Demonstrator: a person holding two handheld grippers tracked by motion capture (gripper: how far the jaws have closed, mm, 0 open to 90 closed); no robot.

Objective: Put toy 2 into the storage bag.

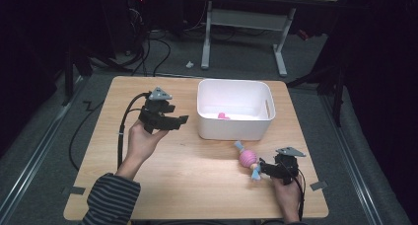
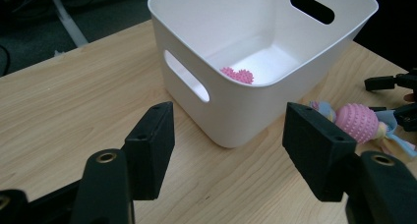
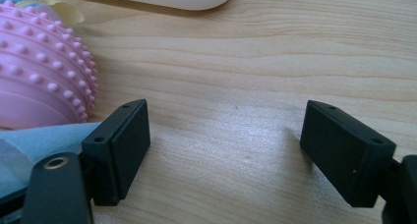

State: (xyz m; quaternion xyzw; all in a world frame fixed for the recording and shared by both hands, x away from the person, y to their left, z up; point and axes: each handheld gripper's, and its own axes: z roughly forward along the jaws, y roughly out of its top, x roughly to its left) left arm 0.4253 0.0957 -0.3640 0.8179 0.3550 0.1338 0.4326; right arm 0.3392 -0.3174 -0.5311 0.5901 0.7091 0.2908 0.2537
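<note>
A white bin (image 1: 235, 130) stands at the table's middle back, with a small pink spiky piece (image 1: 224, 116) on its floor. In front of it lies a pink knobbly ball toy (image 1: 249, 159) with blue and yellow ribbons. My left gripper (image 1: 178, 115) hovers left of the bin, open and empty. In the left gripper view, my left gripper (image 2: 228, 135) faces the bin (image 2: 236, 111) and the pink piece (image 2: 237, 75). My right gripper (image 1: 262, 168) sits low beside the toy, open. In the right gripper view the pink ball (image 3: 39, 71) lies left of my right gripper (image 3: 223, 130), outside the jaws, with bare wood between them.
The wooden table (image 1: 197, 185) has bare room at the front and left. A blue ribbon (image 3: 44, 138) of the toy lies by my right gripper's left jaw. Cables trail off the table's left side (image 1: 121, 136). A desk frame (image 1: 246, 32) stands on the floor beyond.
</note>
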